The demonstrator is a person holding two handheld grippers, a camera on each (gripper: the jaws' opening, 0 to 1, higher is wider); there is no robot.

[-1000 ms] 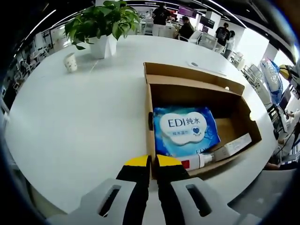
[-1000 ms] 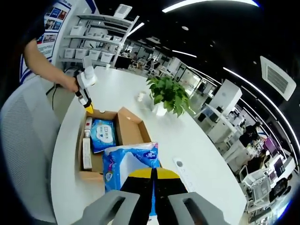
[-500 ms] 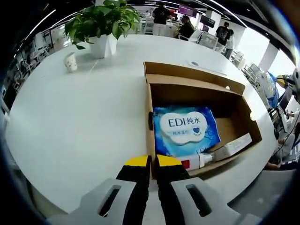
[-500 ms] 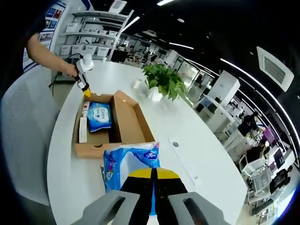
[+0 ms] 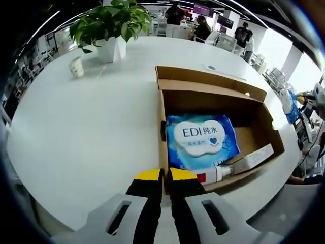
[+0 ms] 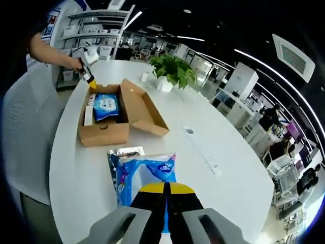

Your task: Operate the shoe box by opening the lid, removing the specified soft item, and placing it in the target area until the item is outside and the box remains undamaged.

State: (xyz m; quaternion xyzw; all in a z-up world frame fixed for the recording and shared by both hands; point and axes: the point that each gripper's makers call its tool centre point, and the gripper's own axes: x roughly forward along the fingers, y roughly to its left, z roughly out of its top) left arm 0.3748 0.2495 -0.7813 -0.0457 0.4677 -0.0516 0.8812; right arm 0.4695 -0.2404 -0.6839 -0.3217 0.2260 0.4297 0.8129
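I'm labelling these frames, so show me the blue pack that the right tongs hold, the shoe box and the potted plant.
blue pack (image 6: 144, 170): right gripper view, on its front face.
shoe box (image 6: 104, 133): right gripper view, on its near end wall.
potted plant (image 5: 112, 49): left gripper view, on the white pot.

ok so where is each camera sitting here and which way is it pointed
Left gripper view: rides the left claw at the near end of the open shoe box, looking along the box at the wipes pack inside; its own jaws show, pressed together.
Right gripper view: rides the right claw, past the box's other end, looking back toward it; its jaws clamp a blue soft pack; the person's arm shows.
Shared: the box, wipes pack, potted plant and white table.
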